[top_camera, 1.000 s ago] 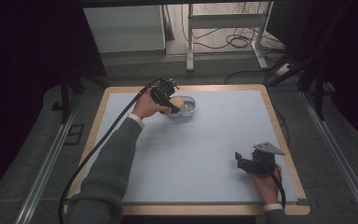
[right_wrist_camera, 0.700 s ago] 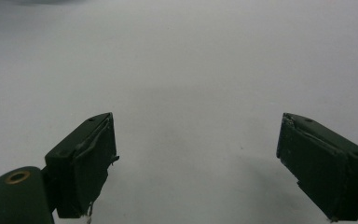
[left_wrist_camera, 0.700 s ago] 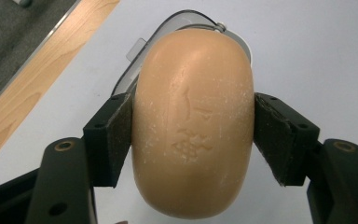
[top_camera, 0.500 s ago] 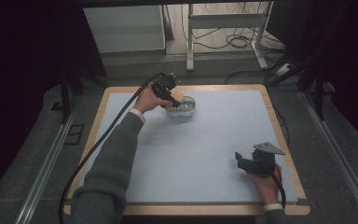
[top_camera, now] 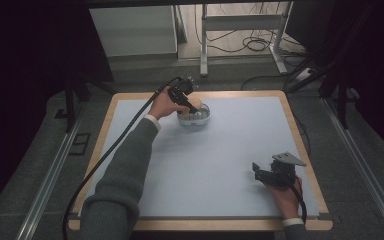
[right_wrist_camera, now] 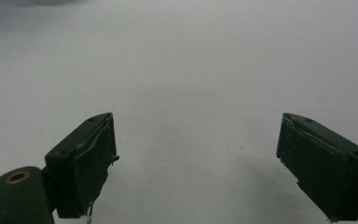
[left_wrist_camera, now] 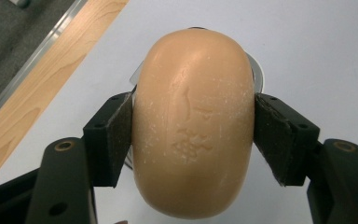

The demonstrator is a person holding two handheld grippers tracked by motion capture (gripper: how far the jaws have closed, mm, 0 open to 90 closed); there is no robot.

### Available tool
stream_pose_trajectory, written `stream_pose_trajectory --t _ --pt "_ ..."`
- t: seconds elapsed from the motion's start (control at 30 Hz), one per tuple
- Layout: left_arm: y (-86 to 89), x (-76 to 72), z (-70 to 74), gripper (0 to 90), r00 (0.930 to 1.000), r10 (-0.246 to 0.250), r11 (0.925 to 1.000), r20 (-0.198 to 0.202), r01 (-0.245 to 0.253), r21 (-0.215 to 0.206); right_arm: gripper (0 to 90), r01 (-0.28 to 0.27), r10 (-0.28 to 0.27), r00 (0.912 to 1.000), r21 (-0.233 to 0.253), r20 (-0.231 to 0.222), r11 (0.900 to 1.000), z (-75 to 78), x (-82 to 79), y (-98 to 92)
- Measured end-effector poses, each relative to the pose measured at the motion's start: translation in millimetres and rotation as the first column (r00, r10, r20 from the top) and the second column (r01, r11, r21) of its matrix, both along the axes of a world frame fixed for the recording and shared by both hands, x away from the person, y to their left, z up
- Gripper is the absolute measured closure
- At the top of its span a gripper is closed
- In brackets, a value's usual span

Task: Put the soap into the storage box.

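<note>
Overhead forward-down; 2 close finger-level views

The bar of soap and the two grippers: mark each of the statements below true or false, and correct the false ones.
1. The left gripper is shut on the bar of soap. True.
2. The right gripper holds a sponge. False: its jaws stand open with nothing between them.
3. The soap is held over a small clear dish near the table's far edge. True.
4. The right gripper rests beside the dish. False: it is apart from it, near the table's near right corner.
</note>
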State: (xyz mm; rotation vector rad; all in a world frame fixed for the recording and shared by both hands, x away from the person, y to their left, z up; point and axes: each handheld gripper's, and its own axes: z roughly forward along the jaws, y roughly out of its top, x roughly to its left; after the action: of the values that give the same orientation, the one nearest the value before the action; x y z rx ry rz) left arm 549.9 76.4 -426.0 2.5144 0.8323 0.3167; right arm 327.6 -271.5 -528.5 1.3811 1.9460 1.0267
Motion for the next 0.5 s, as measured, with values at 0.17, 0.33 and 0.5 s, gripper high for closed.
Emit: stream_pose_trajectory --t 0.17,0.33,0.5 --pt "-4.2 3.9 -6.6 32.8 0.9999 -0.007 1.0 -0.008 0.007 0.006 12.0 0.001 -0.001 1.0 0.0 -0.001 1.0 0.0 0.1 0.0" --pt "-5.9 6.3 -13.1 32.7 0.9998 -0.011 0.9995 -0.017 0.012 0.03 12.0 0.001 -0.001 1.0 0.0 -0.002 1.0 0.0 0.1 0.0" --pt "-9.3 8.2 -20.5 32.7 0.9996 -0.01 0.9995 -0.026 0.011 0.031 12.0 0.002 -0.002 1.0 0.001 -0.001 1.0 -0.1 0.1 0.0"
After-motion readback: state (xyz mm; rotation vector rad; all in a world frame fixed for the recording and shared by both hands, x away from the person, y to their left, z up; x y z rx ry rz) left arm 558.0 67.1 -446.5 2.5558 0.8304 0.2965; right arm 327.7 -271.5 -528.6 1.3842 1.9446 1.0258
